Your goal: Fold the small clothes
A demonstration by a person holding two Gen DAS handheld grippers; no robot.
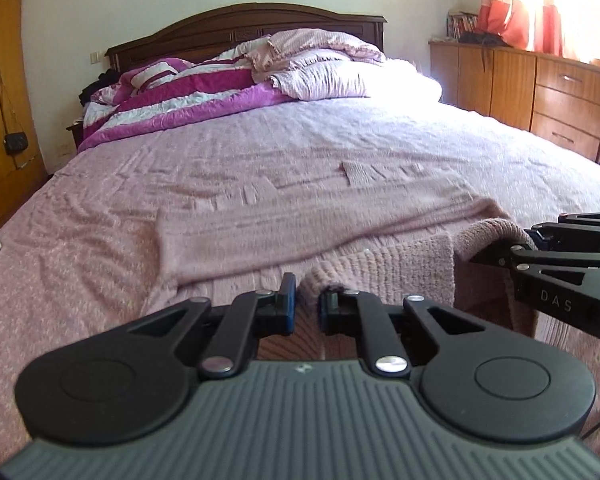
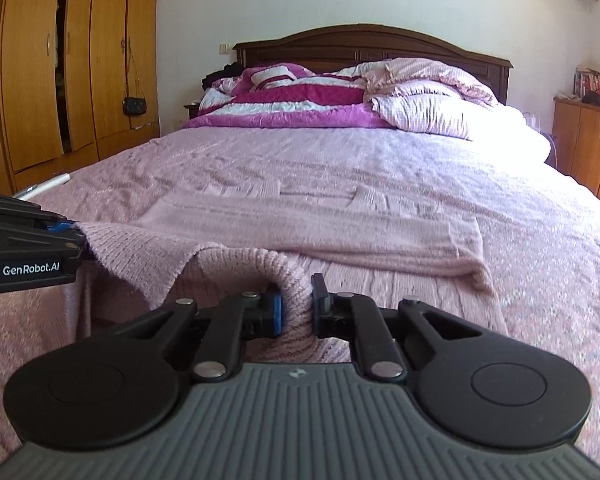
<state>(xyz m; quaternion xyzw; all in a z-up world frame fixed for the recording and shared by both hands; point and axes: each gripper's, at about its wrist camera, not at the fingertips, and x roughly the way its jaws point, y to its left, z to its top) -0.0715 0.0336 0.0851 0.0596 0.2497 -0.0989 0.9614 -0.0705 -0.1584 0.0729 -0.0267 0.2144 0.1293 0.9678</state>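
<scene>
Bed [image 1: 260, 152] under a pink bedspread, quilts [image 1: 204, 84] heaped by the headboard. On the bed's near part, pink knitted garment [image 1: 300, 216] spread flat, its near hem lifted off the bed. Left gripper [image 1: 305, 304] at the bed's near edge, clamped on the hem's ribbed fold. Right gripper [image 2: 296, 306] beside, likewise pinched on the same hem, fabric bunched between its blue pads [image 2: 275, 312].
</scene>
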